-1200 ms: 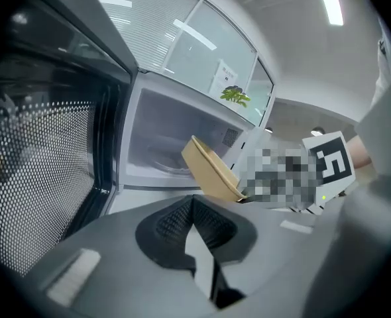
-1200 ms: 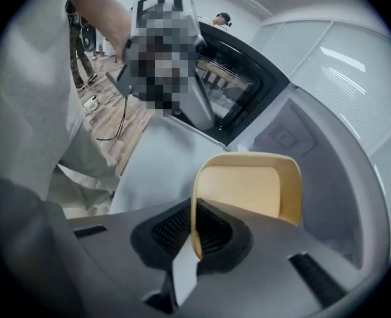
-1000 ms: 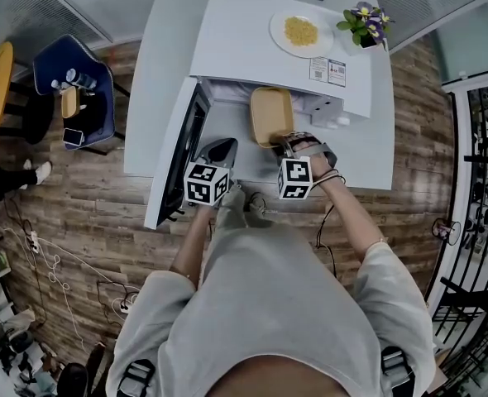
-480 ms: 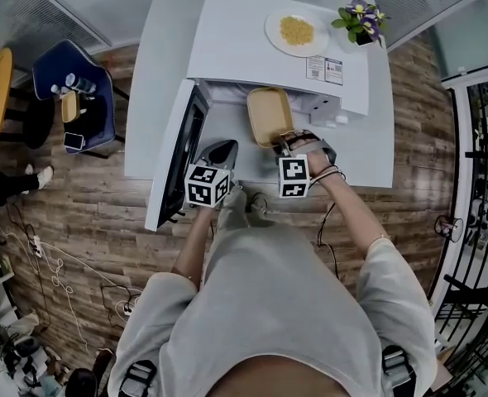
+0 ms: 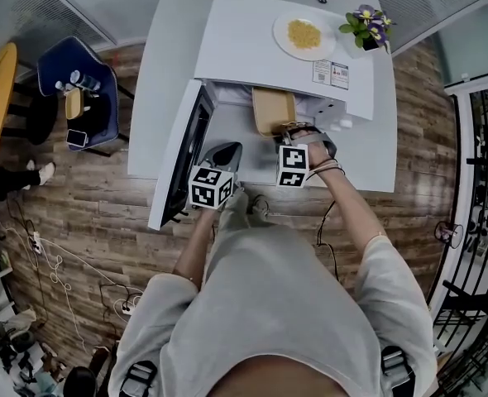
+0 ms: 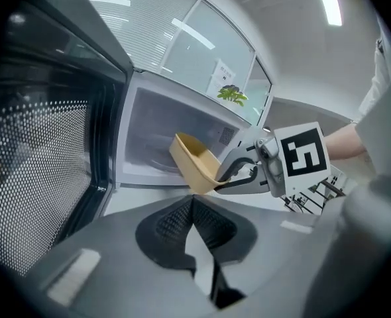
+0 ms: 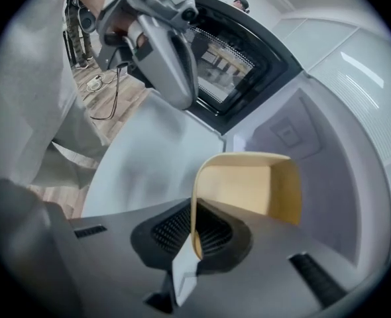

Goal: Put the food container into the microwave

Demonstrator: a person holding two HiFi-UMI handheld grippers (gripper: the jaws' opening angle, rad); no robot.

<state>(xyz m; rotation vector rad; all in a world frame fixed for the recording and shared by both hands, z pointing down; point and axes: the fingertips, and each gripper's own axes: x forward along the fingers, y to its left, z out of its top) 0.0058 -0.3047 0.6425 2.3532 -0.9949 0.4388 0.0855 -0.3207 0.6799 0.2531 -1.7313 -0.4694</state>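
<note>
White bench (image 5: 165,73), white box-shaped microwave oven (image 5: 252,44) with its dark-windowed door (image 5: 182,160) swung open.
Right hand-held gripper (image 7: 194,242) is clamped on the near rim of the tan rectangular plastic food container (image 5: 271,108), which sits tilted and partway inside the cavity; left hand-held gripper (image 6: 199,234), jaws together and empty, hangs beside the door.

The head view looks steeply down from above the person (image 5: 269,304) onto the top of the microwave (image 5: 285,56), its open door (image 5: 182,151) and the floor (image 5: 87,213), farthest off; the left gripper view sits low and close, facing the open cavity (image 6: 157,132) from front left, the right gripper (image 6: 227,175) in sight; the right gripper view faces into that cavity at short range, the food container (image 7: 248,191) at centre, the left gripper (image 7: 181,91) upper left; all three share the door and cavity mouth.
</note>
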